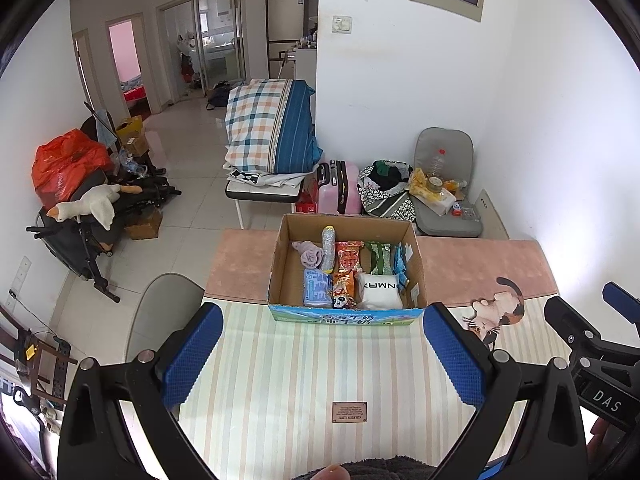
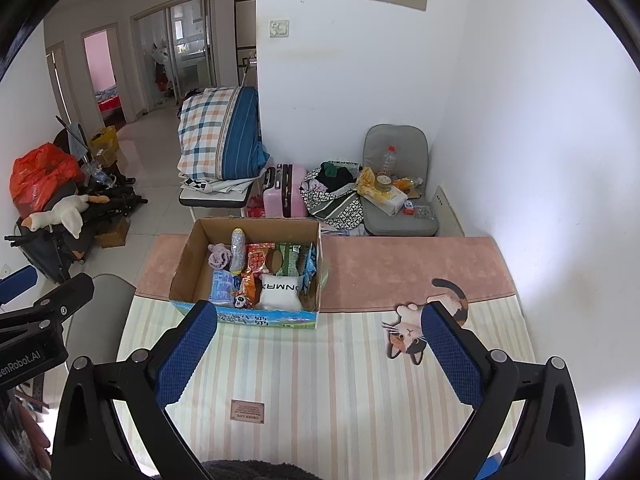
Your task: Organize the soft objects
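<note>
An open cardboard box (image 1: 280,264) (image 2: 186,264) stands on the striped tablecloth (image 1: 320,380) (image 2: 340,380). Inside lie a white pillow pack (image 1: 379,290) (image 2: 280,292), a lilac cloth (image 1: 310,254) (image 2: 219,254), a blue pack (image 1: 316,288) (image 2: 222,286), snack bags (image 1: 348,258) (image 2: 258,258) and a bottle (image 1: 328,248) (image 2: 237,250). My left gripper (image 1: 323,322) is open and empty, held in front of the box. My right gripper (image 2: 319,318) is open and empty, just right of the box front. The right gripper shows at the left wrist view's edge (image 1: 592,340); the left one shows in the right wrist view (image 2: 44,320).
A cat-shaped mat (image 1: 496,314) (image 2: 420,328) lies right of the box. A small label (image 1: 349,412) (image 2: 248,411) sits on the cloth. Beyond the table stand a grey chair (image 1: 444,184), a pink suitcase (image 1: 338,188), a folded quilt (image 1: 268,128) and clutter on the left.
</note>
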`<state>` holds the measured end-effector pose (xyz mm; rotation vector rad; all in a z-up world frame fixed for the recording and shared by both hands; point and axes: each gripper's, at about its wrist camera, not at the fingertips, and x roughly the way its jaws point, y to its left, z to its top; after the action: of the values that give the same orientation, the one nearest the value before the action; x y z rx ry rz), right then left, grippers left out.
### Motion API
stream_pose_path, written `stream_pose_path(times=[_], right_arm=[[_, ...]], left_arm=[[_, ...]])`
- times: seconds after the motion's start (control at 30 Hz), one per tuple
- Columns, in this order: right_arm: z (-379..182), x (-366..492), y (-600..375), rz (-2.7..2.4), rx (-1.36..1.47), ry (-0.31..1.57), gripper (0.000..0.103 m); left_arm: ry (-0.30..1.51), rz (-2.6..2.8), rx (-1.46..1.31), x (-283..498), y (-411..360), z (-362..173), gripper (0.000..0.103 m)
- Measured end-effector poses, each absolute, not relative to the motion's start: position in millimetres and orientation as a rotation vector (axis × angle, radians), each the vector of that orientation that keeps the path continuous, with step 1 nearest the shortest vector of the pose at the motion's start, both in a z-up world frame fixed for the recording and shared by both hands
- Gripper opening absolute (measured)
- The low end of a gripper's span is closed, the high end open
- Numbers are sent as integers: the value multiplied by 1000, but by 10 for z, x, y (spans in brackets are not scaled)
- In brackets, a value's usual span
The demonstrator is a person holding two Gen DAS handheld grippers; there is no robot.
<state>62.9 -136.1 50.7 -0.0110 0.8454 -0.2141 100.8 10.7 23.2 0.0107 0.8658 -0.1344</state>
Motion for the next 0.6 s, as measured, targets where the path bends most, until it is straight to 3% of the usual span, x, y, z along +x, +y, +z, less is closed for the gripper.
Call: stream_pose_path(times=[0.6], right_arm=[[531,669,-1332,-200,-28,828,103]], left_arm=[[867,-137,9,980,138,221,103]])
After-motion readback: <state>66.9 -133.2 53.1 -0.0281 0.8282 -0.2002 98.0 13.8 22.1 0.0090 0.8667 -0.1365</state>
